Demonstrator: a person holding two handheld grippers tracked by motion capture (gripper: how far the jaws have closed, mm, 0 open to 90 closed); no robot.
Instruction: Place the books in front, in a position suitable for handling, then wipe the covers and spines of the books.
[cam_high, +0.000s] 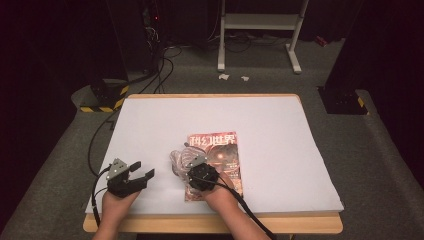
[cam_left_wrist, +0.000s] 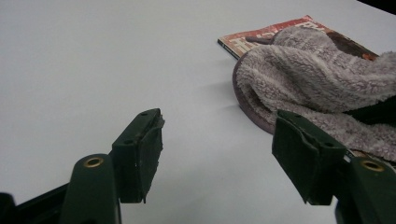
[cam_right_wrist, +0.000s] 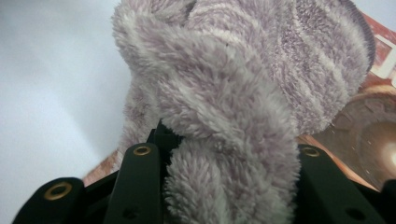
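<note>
A fluffy grey-lilac slipper (cam_high: 178, 159) lies half on the left edge of a red magazine (cam_high: 223, 150), which rests on the white-covered table (cam_high: 280, 130). My right gripper (cam_high: 192, 167) is shut on the slipper (cam_right_wrist: 243, 70), whose pile bulges between the two jaws (cam_right_wrist: 224, 161); the magazine cover (cam_right_wrist: 369, 130) shows behind it. My left gripper (cam_high: 143, 170) rests low on the table to the left of the slipper, open with nothing between its fingers (cam_left_wrist: 218, 121). From there the slipper (cam_left_wrist: 308, 79) and the magazine corner (cam_left_wrist: 261, 35) lie ahead to the right.
The wooden table edge (cam_high: 210, 223) runs along the front. Beyond the table on the floor are black cables (cam_high: 160, 70), a white metal stand (cam_high: 260, 30) and two dark bases with yellow-black stripes (cam_high: 102, 97). White sheet stretches to the right of the magazine.
</note>
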